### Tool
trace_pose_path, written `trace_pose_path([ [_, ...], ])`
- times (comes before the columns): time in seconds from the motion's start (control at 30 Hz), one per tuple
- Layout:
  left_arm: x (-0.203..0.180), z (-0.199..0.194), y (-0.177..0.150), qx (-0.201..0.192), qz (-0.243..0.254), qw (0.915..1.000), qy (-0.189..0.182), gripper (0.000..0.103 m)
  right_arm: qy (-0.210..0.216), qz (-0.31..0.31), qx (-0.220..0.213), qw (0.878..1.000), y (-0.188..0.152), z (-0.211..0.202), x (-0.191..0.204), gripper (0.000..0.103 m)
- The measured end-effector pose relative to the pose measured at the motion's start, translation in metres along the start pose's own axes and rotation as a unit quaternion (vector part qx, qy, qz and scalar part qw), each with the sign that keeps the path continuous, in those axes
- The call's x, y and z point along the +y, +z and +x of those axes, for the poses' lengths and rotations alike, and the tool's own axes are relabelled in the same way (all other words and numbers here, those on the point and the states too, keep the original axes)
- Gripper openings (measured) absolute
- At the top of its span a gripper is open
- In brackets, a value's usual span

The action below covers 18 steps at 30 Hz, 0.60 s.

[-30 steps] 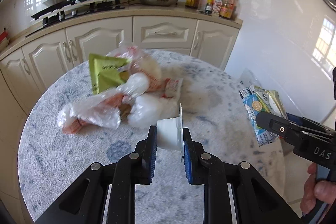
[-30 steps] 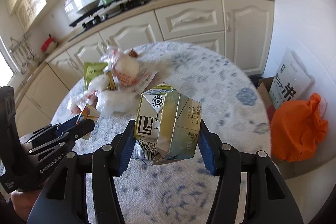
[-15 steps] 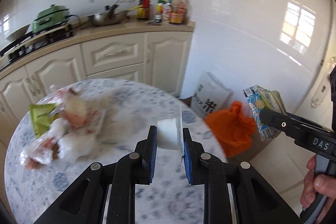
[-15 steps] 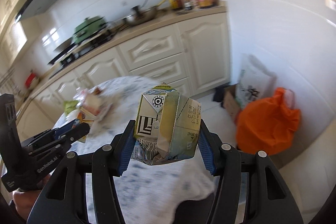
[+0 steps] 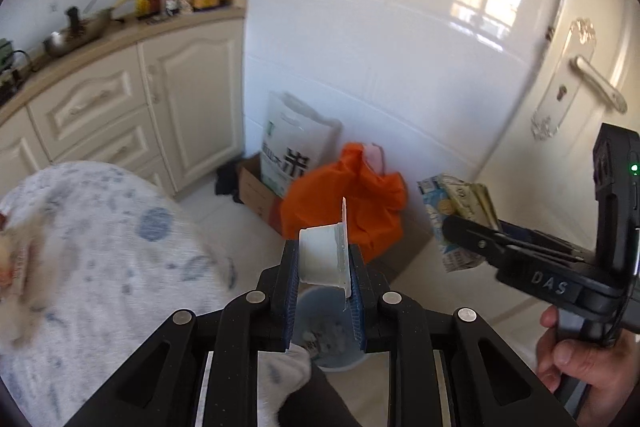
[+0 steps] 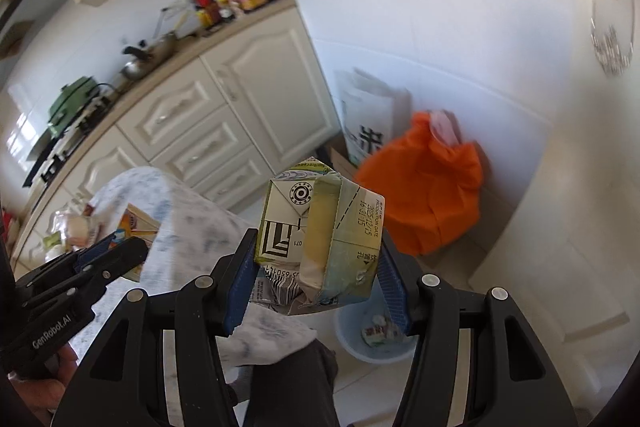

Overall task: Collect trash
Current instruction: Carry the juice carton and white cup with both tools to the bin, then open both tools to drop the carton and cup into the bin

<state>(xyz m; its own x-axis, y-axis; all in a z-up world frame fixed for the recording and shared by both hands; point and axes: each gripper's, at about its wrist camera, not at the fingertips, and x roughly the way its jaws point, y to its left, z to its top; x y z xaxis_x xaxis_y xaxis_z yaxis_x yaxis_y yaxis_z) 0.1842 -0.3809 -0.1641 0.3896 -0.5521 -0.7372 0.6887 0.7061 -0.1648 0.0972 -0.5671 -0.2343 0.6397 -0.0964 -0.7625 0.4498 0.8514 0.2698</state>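
My left gripper (image 5: pixel 323 267) is shut on a small white plastic cup (image 5: pixel 322 258) with a peeled lid, held in the air above a light blue bin (image 5: pixel 332 341) on the floor. My right gripper (image 6: pixel 318 267) is shut on a crushed green and white drink carton (image 6: pixel 320 237), also above the blue bin (image 6: pixel 374 337), which holds some trash. The carton (image 5: pixel 458 213) and right gripper show at the right of the left wrist view. The left gripper (image 6: pixel 116 251) shows at the left of the right wrist view.
The round table with a blue-patterned cloth (image 5: pixel 100 247) lies to the left, with wrappers at its far edge (image 6: pixel 76 227). An orange bag (image 5: pixel 360 195), a white paper bag (image 5: pixel 292 147) and a cardboard box stand against the wall. Cabinets (image 5: pixel 180 99) are behind; a door (image 5: pixel 592 87) is right.
Both grippers have swung right, away from the table and its trash pile, toward the floor beside the wall. The blue bin has come into view below them. Both grips are unchanged.
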Motion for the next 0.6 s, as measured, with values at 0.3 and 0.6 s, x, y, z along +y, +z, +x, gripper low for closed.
trace_pose_path([
  [0.3,-0.029,0.098,0.02,0.087,0.023,0.9957,-0.024,0.019,-0.008,0.045,0.06,0.997,-0.016,0.055,-0.044,0.057],
  [0.6,-0.04,0.14,0.038,0.111,0.036,0.9931,0.01,0.081,-0.026,0.1,0.094,0.99,-0.03,0.089,-0.08,0.073],
])
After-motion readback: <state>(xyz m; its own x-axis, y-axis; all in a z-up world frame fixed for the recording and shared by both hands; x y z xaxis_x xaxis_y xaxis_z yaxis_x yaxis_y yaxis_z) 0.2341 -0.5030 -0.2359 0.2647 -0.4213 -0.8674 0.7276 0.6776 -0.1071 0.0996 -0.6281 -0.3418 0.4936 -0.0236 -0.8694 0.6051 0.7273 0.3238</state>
